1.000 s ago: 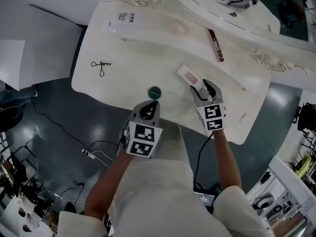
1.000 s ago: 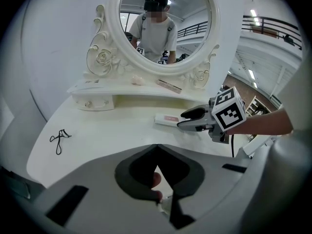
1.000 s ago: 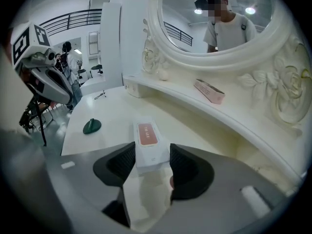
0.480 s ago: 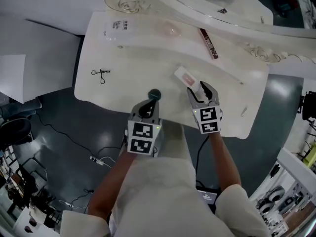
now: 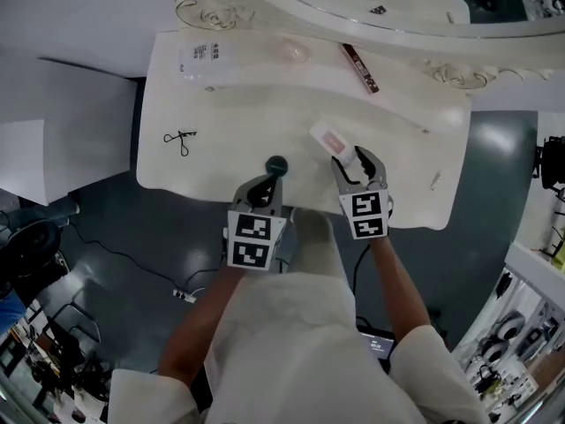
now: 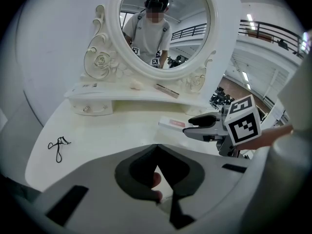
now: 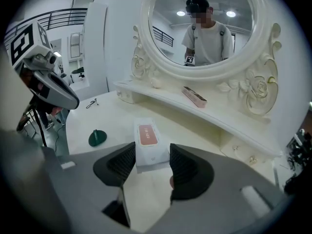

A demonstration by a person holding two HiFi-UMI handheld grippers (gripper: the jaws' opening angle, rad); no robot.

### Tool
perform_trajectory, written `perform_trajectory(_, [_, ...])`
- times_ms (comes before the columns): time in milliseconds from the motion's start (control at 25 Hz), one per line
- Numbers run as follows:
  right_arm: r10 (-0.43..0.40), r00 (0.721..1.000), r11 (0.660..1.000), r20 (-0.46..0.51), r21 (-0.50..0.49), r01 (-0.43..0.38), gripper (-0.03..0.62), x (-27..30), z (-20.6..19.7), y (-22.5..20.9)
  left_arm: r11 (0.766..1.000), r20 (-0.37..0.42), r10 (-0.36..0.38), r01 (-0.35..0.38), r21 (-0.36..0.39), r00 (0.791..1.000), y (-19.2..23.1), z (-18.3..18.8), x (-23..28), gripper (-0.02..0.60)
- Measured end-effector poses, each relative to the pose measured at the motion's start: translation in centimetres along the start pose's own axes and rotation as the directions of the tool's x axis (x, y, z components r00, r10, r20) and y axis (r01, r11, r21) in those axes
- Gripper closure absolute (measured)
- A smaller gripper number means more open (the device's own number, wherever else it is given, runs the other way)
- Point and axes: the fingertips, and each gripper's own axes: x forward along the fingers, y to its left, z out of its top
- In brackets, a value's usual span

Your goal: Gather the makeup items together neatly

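white box (image 7: 147,136), clamped between right tool (image 7: 152,151) jaws

The bench (image 5: 229,113) is creamy white, and so is the mirror frame (image 7: 263,89) with its curly roses. The small box (image 5: 328,137) is white with a pink patch, the little round thing (image 5: 276,163) is dark green, the wire tool (image 5: 180,139) is black, and the long box (image 5: 359,68) is pinkish brown. The left gripper (image 5: 265,184) and right gripper (image 5: 357,162) are grey with black jaws and black-and-white square markers; the floor (image 5: 106,228) is dark grey.
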Motion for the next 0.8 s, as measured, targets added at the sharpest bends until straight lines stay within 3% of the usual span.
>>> perform_trajectory(440, [-0.112,0.994,0.989,-0.013,0.099,0.113,0.378,-1.6,-0.1,1.5,0.998,-0.009,-0.05,0.05,0.032,0.999,0.9,-0.1,-0.4,0.572])
perform_trajectory(800, [-0.215,0.976,0.95,-0.047,0.222,0.22,0.378,-2.1,-1.3,2.8,0.989,-0.035,-0.116,0.119,0.084,0.993,1.1,-0.3,-0.2,0.572])
